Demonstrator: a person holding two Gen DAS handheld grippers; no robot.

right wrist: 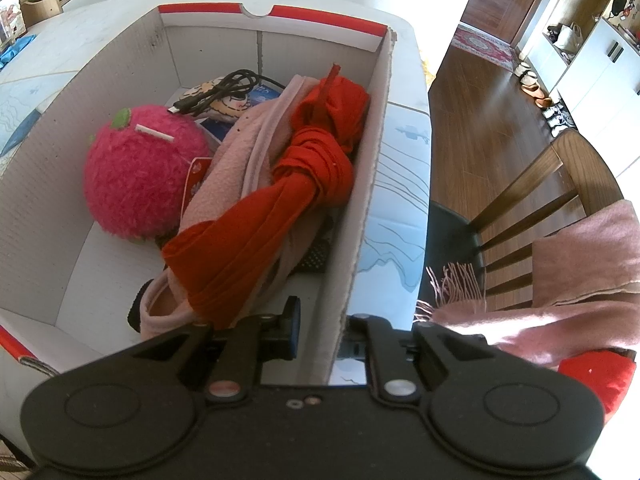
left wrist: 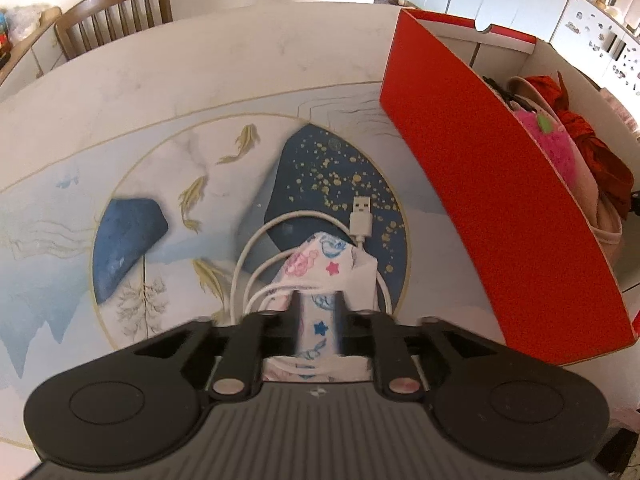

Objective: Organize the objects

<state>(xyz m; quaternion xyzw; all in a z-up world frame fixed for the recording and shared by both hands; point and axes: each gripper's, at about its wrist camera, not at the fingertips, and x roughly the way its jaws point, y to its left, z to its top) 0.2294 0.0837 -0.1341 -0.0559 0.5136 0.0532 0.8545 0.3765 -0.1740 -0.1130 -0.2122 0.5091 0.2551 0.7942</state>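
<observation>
Left wrist view: my left gripper (left wrist: 318,312) has its fingers (left wrist: 298,312) clenched on a white fabric face mask printed with pink and blue stars and cartoon shapes (left wrist: 320,264). The mask pokes out ahead of the fingertips, above the round table with a blue, white and gold fish-and-mountain pattern (left wrist: 160,184). Under and around the mask a white USB cable (left wrist: 362,216) lies looped on the table, its metal plug pointing away from me. Just to the right stands a red cardboard box with a white inside (left wrist: 492,208), well apart from a brown wooden chair (left wrist: 116,16) at the table's far edge.

Right wrist view: my right gripper (right wrist: 316,328) straddles the box's right wall (right wrist: 360,216), one finger (right wrist: 290,332) inside and the other outside, closed in on the cardboard. Inside the box sit a fluffy pink strawberry-shaped plush ball (right wrist: 140,180), a knotted red cloth (right wrist: 296,184) lying over a pale pink fleece garment (right wrist: 236,160), and a coiled black cable (right wrist: 216,92) on a small cartoon-print pouch (right wrist: 230,104) at the back. To the right, a pink fringed scarf (right wrist: 560,280) hangs over another wooden chair (right wrist: 532,208).
</observation>
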